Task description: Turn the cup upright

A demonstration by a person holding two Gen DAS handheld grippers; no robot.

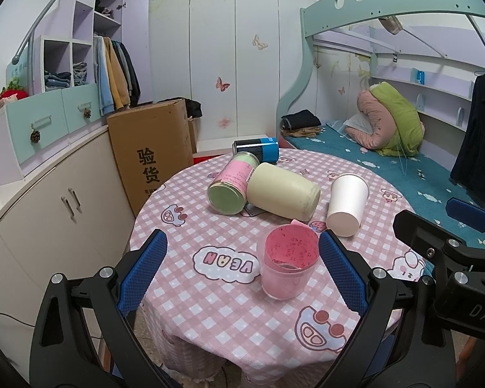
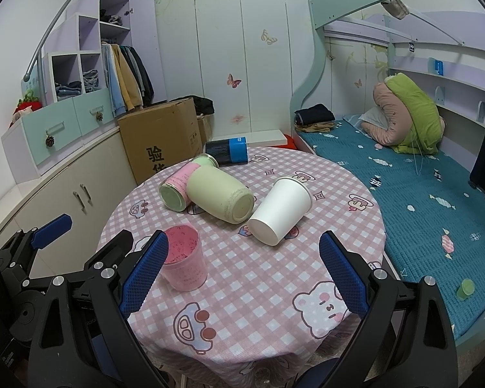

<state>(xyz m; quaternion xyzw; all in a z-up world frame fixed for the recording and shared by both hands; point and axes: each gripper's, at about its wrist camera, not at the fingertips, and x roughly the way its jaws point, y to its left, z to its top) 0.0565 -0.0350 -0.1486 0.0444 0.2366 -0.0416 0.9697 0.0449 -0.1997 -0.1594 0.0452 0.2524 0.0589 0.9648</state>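
A translucent pink cup (image 1: 287,262) (image 2: 184,262) stands upright near the front of the round table (image 1: 210,307) with its pink checked cloth. It sits between the fingers of my left gripper (image 1: 242,271), close to the right finger; the pads do not touch it and the gripper is open. Further back, a white paper cup (image 1: 347,203) (image 2: 279,215) lies on its side. My right gripper (image 2: 242,271) is open and has nothing in it, and its fingers point toward the white cup. A cream cup (image 1: 283,195) (image 2: 220,197) also lies on its side.
A pink-and-green jar (image 1: 231,184) and a blue-and-black can (image 1: 257,150) lie on their sides at the back of the table. A cardboard box (image 1: 152,148) and cabinets stand to the left. A bed (image 2: 420,200) runs along the right.
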